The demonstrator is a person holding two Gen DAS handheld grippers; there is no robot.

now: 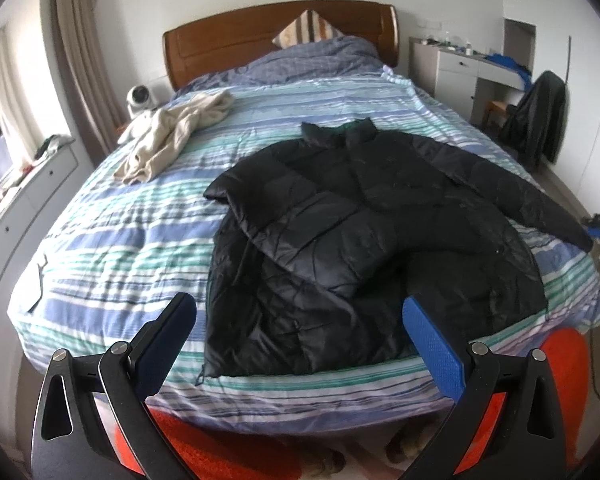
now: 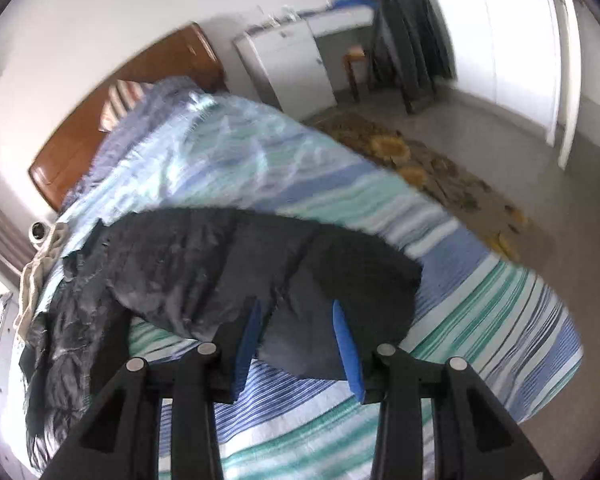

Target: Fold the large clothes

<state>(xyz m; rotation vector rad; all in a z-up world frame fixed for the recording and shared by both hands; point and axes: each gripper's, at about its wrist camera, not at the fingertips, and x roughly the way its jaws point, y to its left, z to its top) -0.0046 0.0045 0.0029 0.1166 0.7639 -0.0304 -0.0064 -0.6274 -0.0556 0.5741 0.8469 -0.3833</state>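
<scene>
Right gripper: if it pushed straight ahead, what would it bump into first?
Most likely the jacket sleeve: the right gripper points at its cuff end, which lies between the fingers. The view is blurred, so contact is unclear.

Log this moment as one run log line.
black jacket: flat on bed | right gripper: open at sleeve | left gripper: open, empty

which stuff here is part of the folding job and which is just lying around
Part of the job:
- black puffer jacket
- its sleeve end, between the right gripper pads
- left gripper, open
- striped bed cover as work surface

Lying about:
- cream garment
- striped pillow
- dark coat on chair
- white desk
</scene>
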